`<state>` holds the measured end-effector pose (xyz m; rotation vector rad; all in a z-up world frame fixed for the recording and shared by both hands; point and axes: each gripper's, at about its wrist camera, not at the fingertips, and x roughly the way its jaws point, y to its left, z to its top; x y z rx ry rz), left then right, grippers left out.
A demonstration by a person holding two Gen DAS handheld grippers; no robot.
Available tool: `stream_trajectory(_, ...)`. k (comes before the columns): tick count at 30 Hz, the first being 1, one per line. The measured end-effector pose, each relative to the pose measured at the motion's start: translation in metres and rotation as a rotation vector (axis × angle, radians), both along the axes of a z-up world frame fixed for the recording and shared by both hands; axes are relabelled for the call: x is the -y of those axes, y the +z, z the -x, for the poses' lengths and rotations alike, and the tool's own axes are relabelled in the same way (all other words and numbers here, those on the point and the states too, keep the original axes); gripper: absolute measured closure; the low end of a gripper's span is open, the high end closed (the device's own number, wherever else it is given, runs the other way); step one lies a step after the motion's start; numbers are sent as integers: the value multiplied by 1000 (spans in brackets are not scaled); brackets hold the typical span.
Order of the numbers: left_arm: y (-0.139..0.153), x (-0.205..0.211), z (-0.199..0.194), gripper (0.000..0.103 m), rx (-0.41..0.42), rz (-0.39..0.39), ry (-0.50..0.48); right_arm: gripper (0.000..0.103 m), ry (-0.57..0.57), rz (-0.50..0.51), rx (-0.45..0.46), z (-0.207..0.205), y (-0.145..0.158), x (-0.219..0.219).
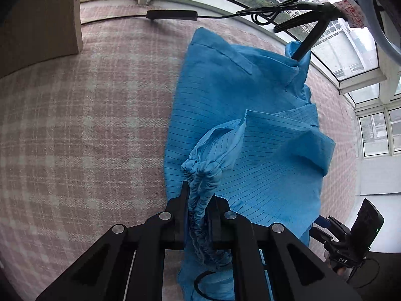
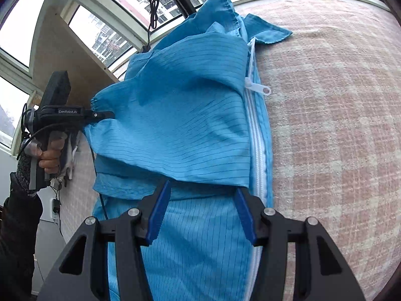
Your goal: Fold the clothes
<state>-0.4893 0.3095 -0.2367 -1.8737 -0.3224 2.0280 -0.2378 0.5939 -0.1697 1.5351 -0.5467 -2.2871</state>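
Plaid bedding bears garment, cuff in left claw.

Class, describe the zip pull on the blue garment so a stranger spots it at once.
On the pink checked blanket lies a blue striped garment. Along its right edge runs a white zip. The zip pull is the small translucent white tab sticking sideways onto the blanket.

The carrying surface is a wide flat one covered with a pink and white checked cloth. Directly on this cloth lies a blue garment with thin dark stripes, stretched in a long shape toward the window. In the right wrist view, the white zipper of the garment runs along its edge, and beside that edge the checked cloth is bare. Beyond the garment's far end, a black cable with a small box lies on the cloth.
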Motion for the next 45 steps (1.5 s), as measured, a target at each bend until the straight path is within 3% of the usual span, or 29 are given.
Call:
stream_trajectory(3,-1,-1,-6,89,7,-8,-8,52,13,-21,-34,-7,11,3)
stream_trajectory(7,12,-1,-13,70,-14,-15,-21,52,2,7,-90,-10,26,2)
stream_trajectory(9,24,6,-19,65,-31,-25,-9,52,8,-20,-64,-7,24,2)
stream_trajectory(14,58,31,-49,64,-62,-28,-8,52,-1,3,-51,-30,38,-13)
stream_trajectory(23,117,39,-141,63,-178,-31,-136,52,-123,-103,-108,-152,115,-55)
stream_trajectory(28,117,25,-201,62,-189,-129,-187,50,-189,-174,-138,-223,154,-66)
stream_trajectory(32,112,-1,-232,62,-177,-125,-230,46,-128,-291,-226,-249,182,-55)
stream_trajectory(37,119,-54,-246,62,-203,-159,-272,46,-6,-367,-281,-220,190,-50)
stream_trajectory(42,119,-128,-228,62,-247,-135,-315,46,108,-366,-301,-138,165,-60)
stream_trajectory(45,111,-162,-199,62,-266,-143,-288,47,165,-361,-290,-72,137,-65)
